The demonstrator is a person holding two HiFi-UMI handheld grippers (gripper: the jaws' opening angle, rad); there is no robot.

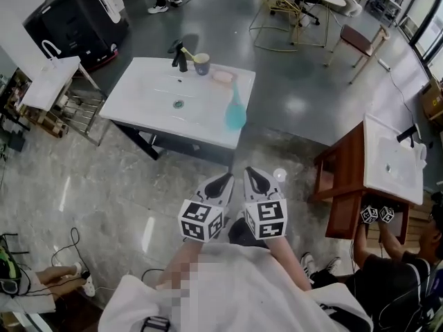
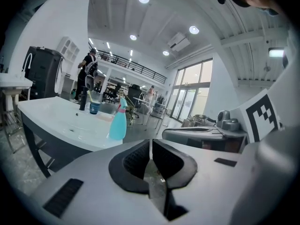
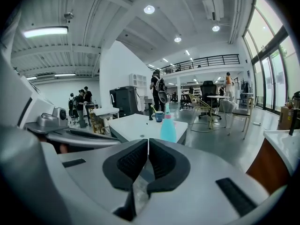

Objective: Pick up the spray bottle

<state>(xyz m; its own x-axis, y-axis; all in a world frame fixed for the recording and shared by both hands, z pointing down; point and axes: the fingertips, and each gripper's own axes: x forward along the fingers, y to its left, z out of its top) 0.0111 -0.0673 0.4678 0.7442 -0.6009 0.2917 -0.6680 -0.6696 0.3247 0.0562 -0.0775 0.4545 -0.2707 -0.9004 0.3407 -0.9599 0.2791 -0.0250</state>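
A turquoise spray bottle (image 1: pixel 235 109) with a pink collar stands near the right front edge of a white washbasin counter (image 1: pixel 156 106). It shows ahead in the left gripper view (image 2: pixel 117 123) and the right gripper view (image 3: pixel 168 127). My left gripper (image 1: pixel 226 180) and right gripper (image 1: pixel 253 174) are side by side over the floor, well short of the counter. Both are shut with nothing between the jaws, as seen in the left gripper view (image 2: pixel 150 146) and the right gripper view (image 3: pixel 148 146).
On the counter's far edge are a black tap (image 1: pixel 180 57), a cup (image 1: pixel 201 63) and a pink soap dish (image 1: pixel 223 77). A wooden stand with another basin (image 1: pixel 393 164) is at the right, a seated person (image 1: pixel 391 272) below it. A metal rack (image 1: pixel 73 106) stands left.
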